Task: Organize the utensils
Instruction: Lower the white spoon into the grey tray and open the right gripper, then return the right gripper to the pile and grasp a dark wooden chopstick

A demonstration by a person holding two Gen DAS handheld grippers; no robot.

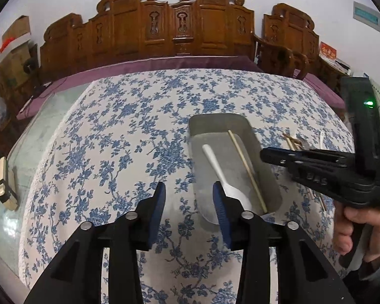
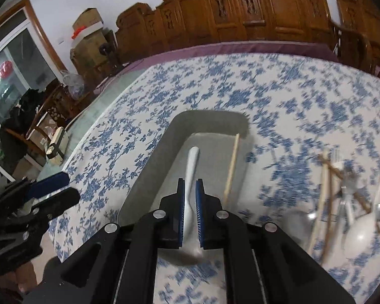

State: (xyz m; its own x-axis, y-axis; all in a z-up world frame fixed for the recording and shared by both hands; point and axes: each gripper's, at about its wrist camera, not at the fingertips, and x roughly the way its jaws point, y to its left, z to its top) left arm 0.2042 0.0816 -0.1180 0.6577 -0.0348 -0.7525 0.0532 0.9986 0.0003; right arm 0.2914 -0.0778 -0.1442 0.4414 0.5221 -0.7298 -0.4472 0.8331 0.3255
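Left gripper [image 1: 188, 204] is hovering with jaws wide, holding nothing, beside the grey tray [image 1: 250, 131]. Right gripper [image 2: 190, 209] is poised with jaws narrow; grip on white spoon [image 2: 191, 177] unclear. Spoon and chopstick [image 2: 231, 167] are lying in tray. No legible writing.

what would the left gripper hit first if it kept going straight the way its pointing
Probably only the floral tablecloth: the open left gripper aims just left of the metal tray, though its right finger sits close to the tray's edge. Depth is unclear.
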